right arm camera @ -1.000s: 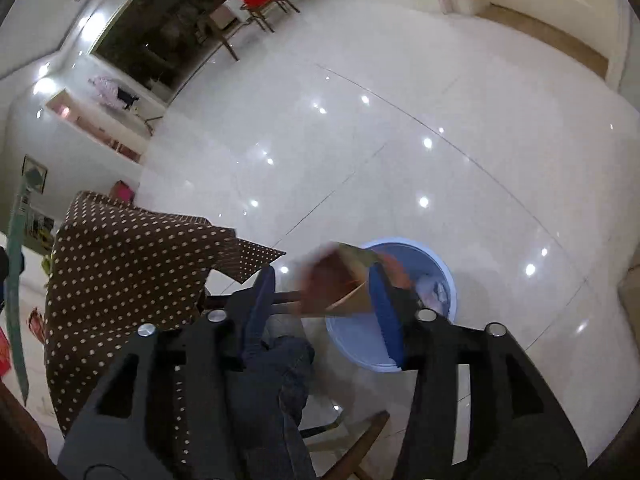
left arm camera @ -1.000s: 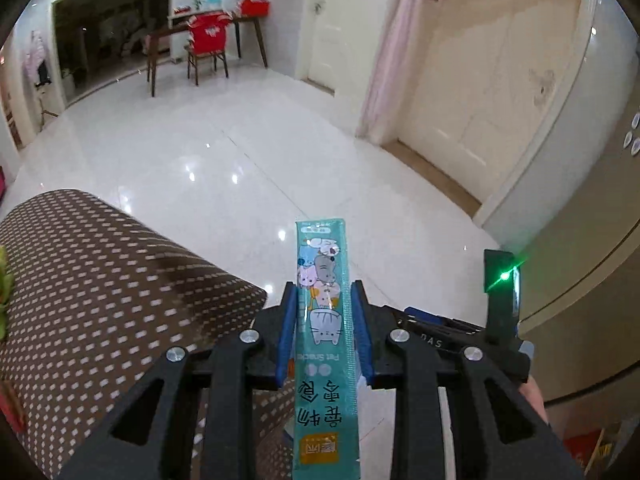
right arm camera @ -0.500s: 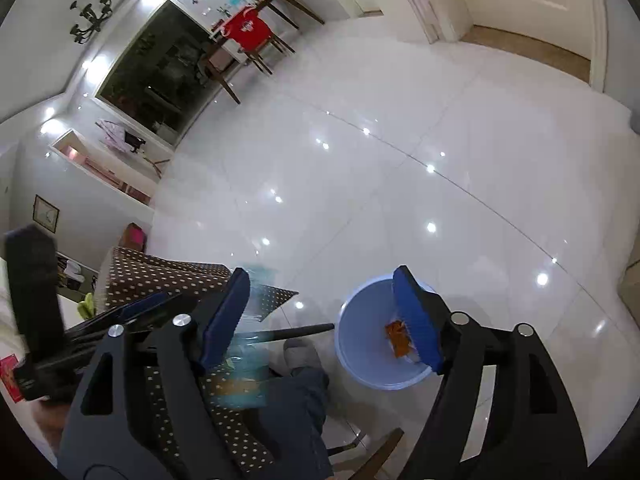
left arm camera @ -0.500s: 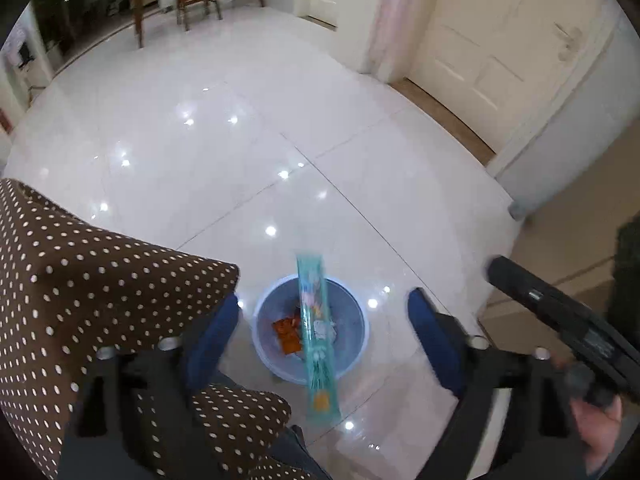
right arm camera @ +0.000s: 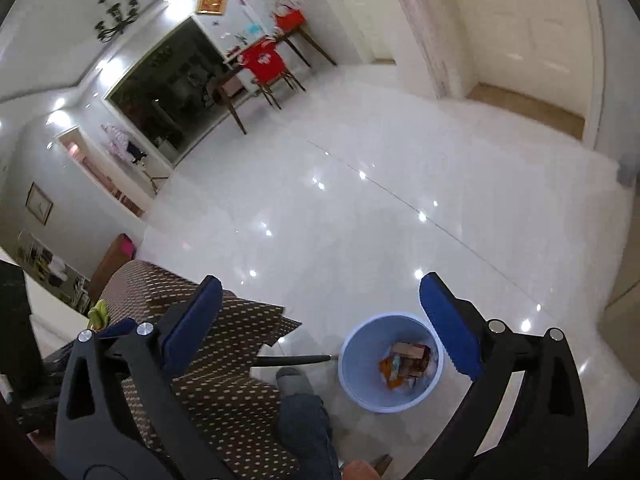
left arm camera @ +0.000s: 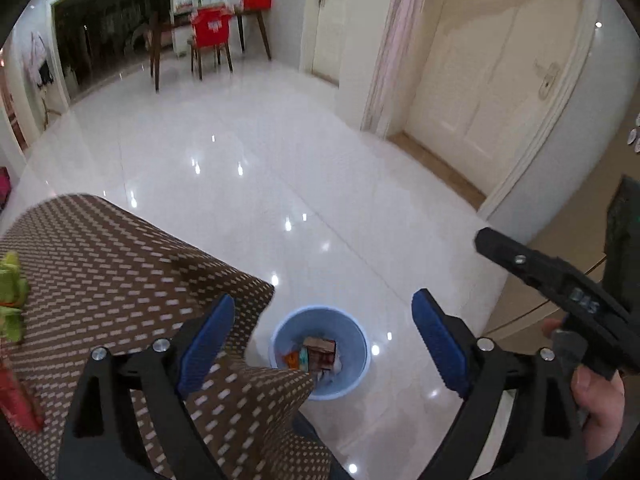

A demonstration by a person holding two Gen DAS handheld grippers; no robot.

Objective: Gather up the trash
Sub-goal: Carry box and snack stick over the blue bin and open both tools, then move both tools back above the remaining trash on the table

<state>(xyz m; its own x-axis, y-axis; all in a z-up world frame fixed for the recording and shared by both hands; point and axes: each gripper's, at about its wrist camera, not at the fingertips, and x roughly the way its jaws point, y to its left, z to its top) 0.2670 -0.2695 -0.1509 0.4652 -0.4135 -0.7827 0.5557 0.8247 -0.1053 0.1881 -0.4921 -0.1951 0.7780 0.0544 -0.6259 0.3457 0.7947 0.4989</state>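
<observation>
A light blue trash bin (left arm camera: 352, 380) stands on the white floor beside the table corner, with wrappers (left arm camera: 318, 356) lying inside it. My left gripper (left arm camera: 322, 298) hovers high above the bin, its jaws opening with nothing between them. In the right wrist view the bin (right arm camera: 352, 344) sits low between the fingers, with the wrappers (right arm camera: 404, 364) in it. My right gripper (right arm camera: 320, 280) is also well above it, jaws opening and empty. In the left wrist view the right gripper's black body (left arm camera: 560, 288) shows at the right edge, held by a hand (left arm camera: 600, 400).
A table under a brown dotted cloth (left arm camera: 100, 260) fills the lower left, with a green item (left arm camera: 8, 292) and a red item (left arm camera: 16, 400) on it. A person's jeans leg and grey slipper (right arm camera: 296, 380) are next to the bin. A red-covered chair (left arm camera: 210, 32) stands far off.
The left gripper let go of a teal snack packet and the right one a brownish wrapper. Both fell into the bin. Both sets of jaws opened wide, and the right gripper rose.
</observation>
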